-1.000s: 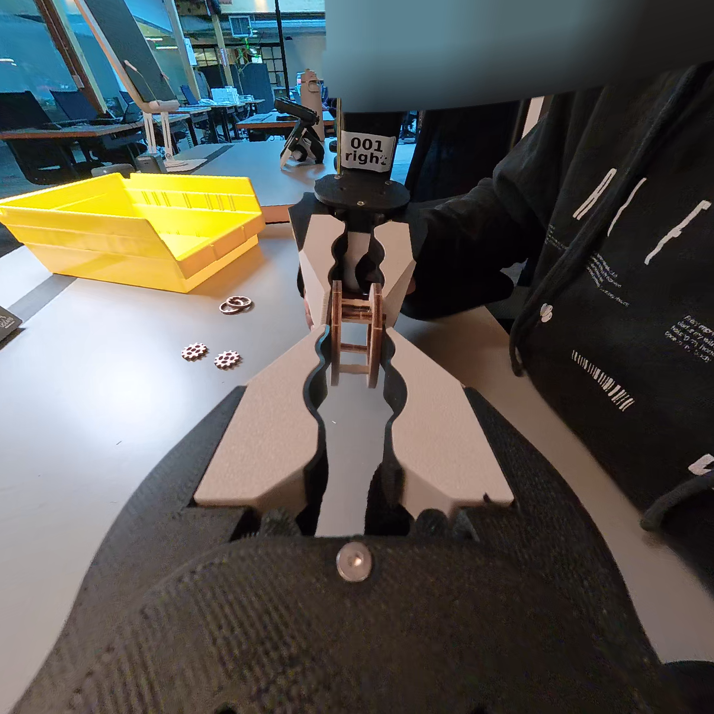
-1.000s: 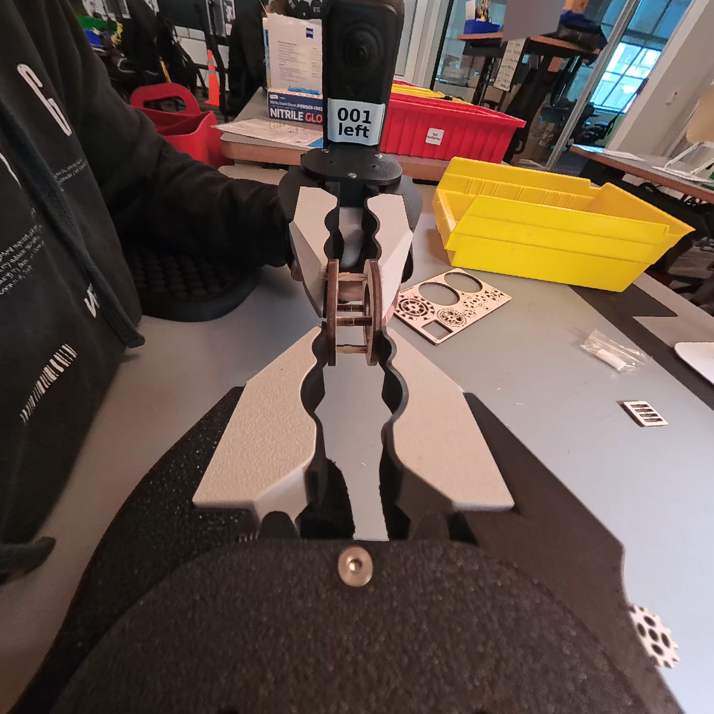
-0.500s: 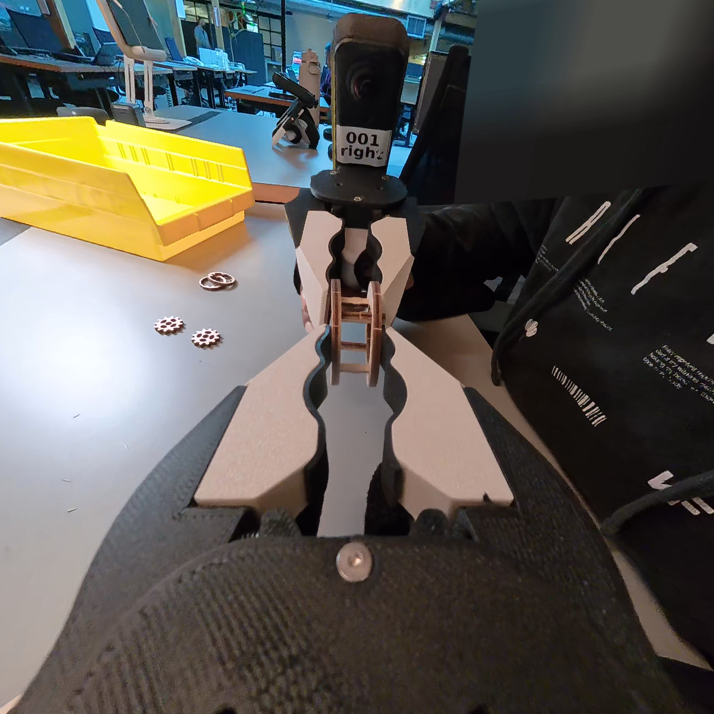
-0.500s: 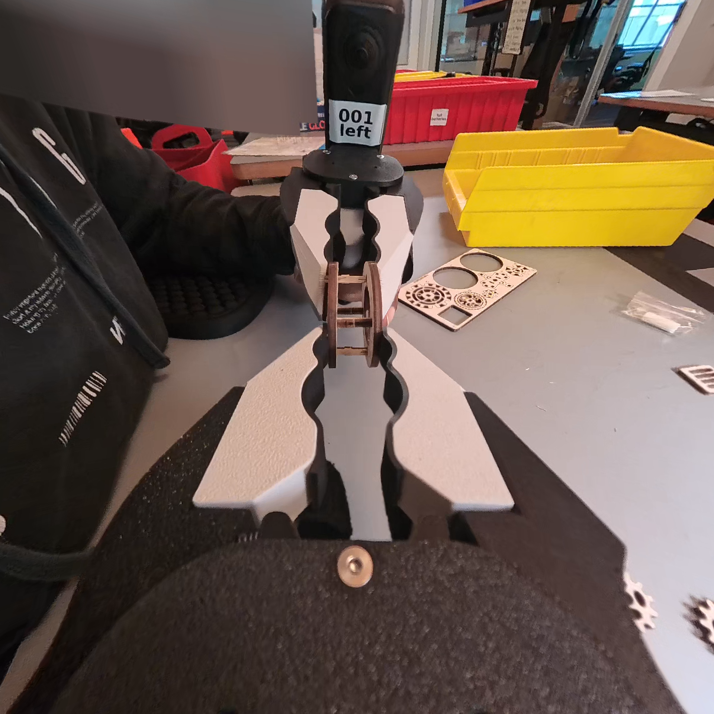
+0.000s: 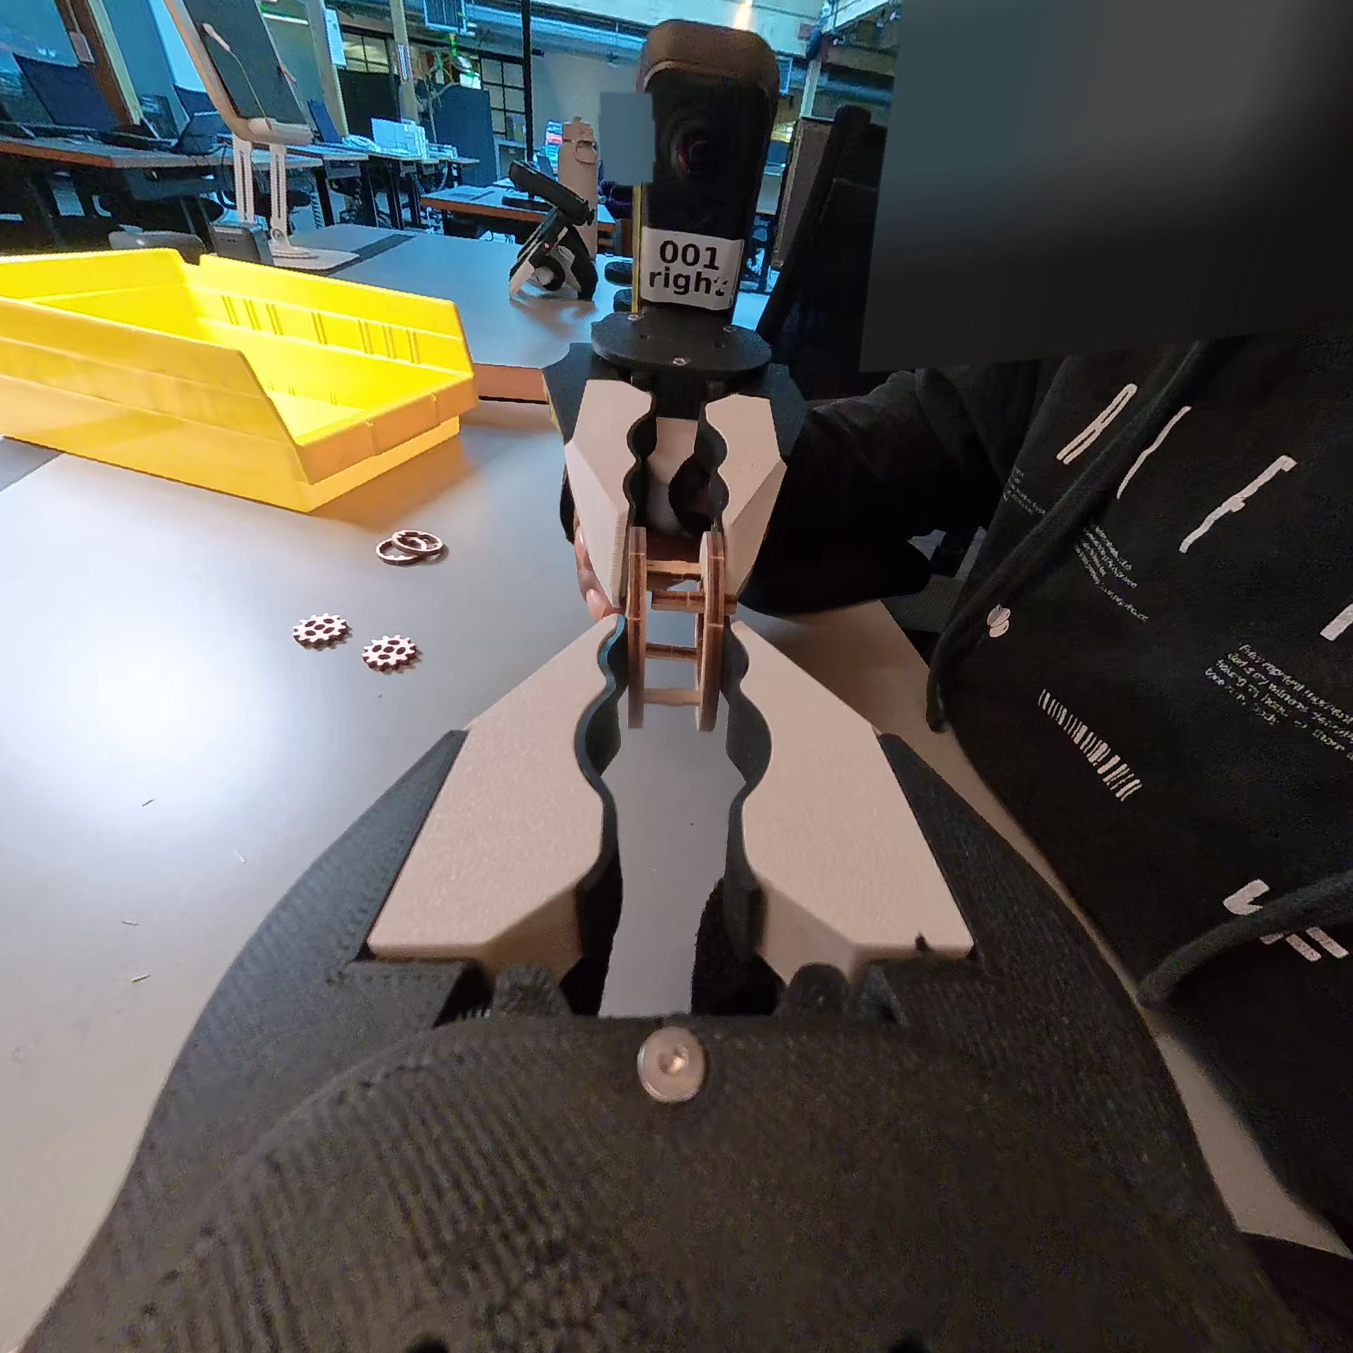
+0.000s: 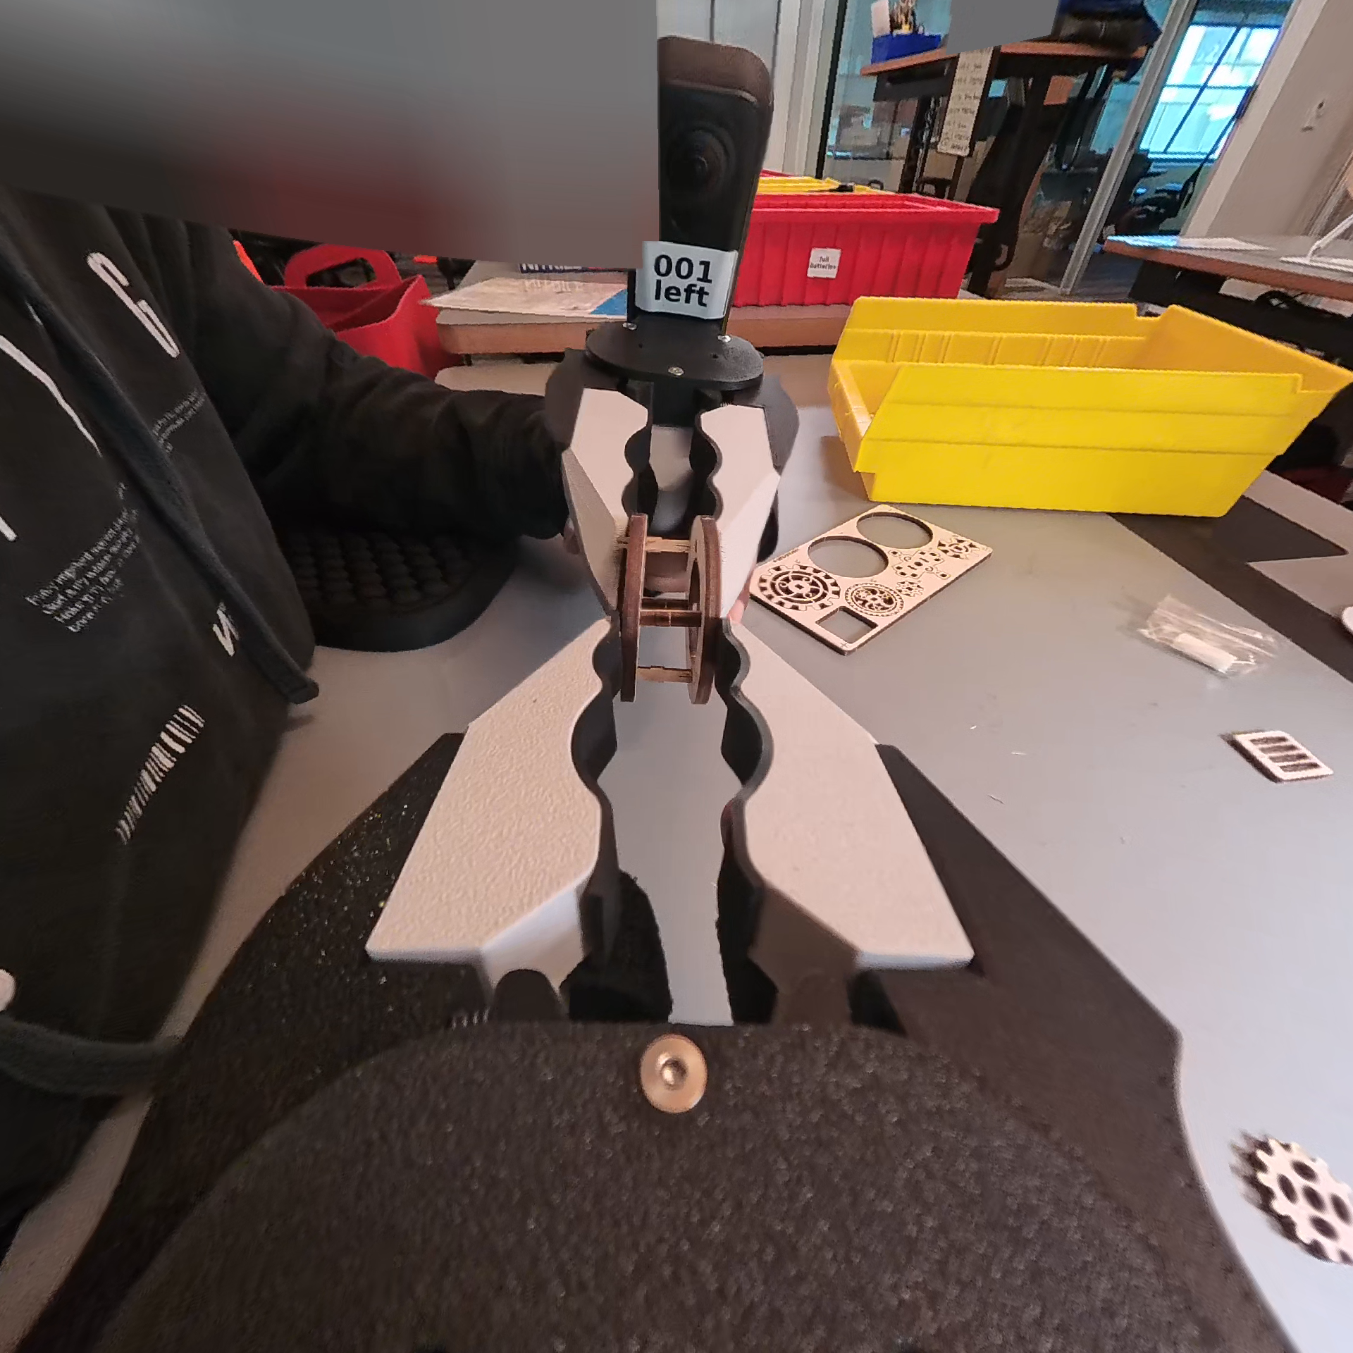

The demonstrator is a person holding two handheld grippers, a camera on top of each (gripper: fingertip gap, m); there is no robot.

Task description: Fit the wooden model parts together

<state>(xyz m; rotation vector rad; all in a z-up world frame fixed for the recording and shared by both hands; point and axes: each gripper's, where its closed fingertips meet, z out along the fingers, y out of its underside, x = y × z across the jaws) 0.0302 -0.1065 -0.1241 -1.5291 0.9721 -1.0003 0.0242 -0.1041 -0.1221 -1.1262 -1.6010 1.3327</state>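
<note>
A wooden wheel assembly, two brown discs joined by pale rungs, hangs above the grey table between both grippers. My left gripper is shut on its near end, one fingertip outside each disc. My right gripper faces it from the far side and is shut on the other end. In the right wrist view the same assembly sits between my right gripper and the left gripper opposite. Two loose wooden gears and two wooden rings lie on the table to the left.
A yellow bin stands at the back left, also in the right wrist view. A cut-out wooden parts sheet, a small plastic bag, a slatted wooden piece and a gear lie on the table. A person in a black hoodie is close by.
Both grippers keep their hold on the assembly. The pair has swung and tilted a little over the table, so the bin and loose parts shift in both views.
</note>
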